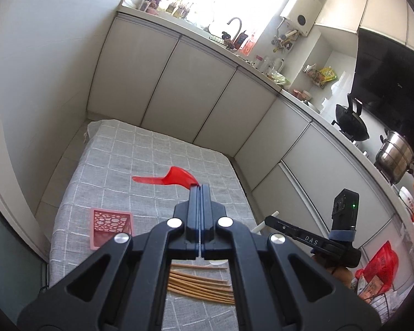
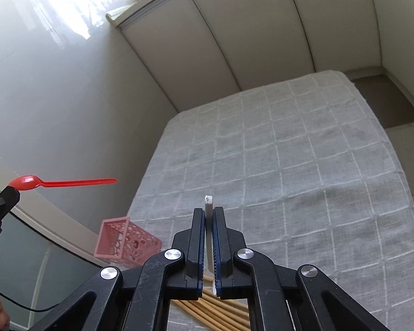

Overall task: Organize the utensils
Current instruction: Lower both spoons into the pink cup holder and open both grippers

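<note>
My left gripper (image 1: pixel 199 190) is shut on the bowl of a red plastic spoon (image 1: pixel 168 178) and holds it above the table, handle pointing left. It also shows in the right wrist view, spoon (image 2: pixel 66 183) in the left gripper (image 2: pixel 12 190). My right gripper (image 2: pixel 209 211) is shut on a white spoon (image 2: pixel 208 204), held by its handle above the table; it also shows in the left wrist view (image 1: pixel 270 216). A pink perforated basket (image 1: pixel 110 227) stands at the table's left edge (image 2: pixel 124 241). Several wooden chopsticks (image 1: pixel 201 285) lie on the cloth under the grippers (image 2: pixel 218 310).
The table carries a grey checked cloth (image 2: pixel 289 165). White cabinets (image 1: pixel 179 82) stand behind it, with a counter, sink tap (image 1: pixel 234 24), wok (image 1: pixel 350 121) and steel pot (image 1: pixel 394 154) to the right. A red bag (image 1: pixel 381 264) sits low at the right.
</note>
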### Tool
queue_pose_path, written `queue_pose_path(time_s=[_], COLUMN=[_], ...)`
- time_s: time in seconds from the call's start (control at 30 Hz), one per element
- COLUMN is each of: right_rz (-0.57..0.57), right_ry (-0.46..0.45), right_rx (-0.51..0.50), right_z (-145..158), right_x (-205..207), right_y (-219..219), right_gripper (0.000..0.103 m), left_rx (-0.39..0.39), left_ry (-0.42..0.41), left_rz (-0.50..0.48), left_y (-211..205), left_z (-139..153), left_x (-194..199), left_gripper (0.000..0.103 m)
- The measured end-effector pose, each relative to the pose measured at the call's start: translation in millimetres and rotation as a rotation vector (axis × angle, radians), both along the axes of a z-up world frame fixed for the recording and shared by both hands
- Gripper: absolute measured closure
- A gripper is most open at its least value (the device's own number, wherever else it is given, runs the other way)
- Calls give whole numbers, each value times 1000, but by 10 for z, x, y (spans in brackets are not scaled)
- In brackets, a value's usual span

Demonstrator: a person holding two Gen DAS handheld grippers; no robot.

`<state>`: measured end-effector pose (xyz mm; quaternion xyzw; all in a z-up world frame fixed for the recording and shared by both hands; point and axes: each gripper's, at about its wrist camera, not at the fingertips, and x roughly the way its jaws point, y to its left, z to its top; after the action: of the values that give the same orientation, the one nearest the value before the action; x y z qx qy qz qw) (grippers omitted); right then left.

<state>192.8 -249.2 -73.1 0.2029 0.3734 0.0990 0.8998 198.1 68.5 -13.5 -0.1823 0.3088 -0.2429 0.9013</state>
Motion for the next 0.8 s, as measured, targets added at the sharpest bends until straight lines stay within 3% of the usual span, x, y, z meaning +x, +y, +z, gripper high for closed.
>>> queue_pose_path(time_s=[0.23, 0.47, 0.8], right_rz=[70, 114, 168], right_ry=[-67, -120, -123], right_rx=[-13, 6, 27], right_z=[316, 517, 448], right_x=[13, 206, 585], right_y=[427, 848, 1356], right_gripper=[98, 98, 98], left_rx=[-64, -54, -53], left_ry=[81, 168, 316], left_rz=[-19, -45, -10], left_y=[288, 382, 473], left_z=[-72, -249, -667], left_x=[-81, -38, 267], left_gripper=[103, 103, 103])
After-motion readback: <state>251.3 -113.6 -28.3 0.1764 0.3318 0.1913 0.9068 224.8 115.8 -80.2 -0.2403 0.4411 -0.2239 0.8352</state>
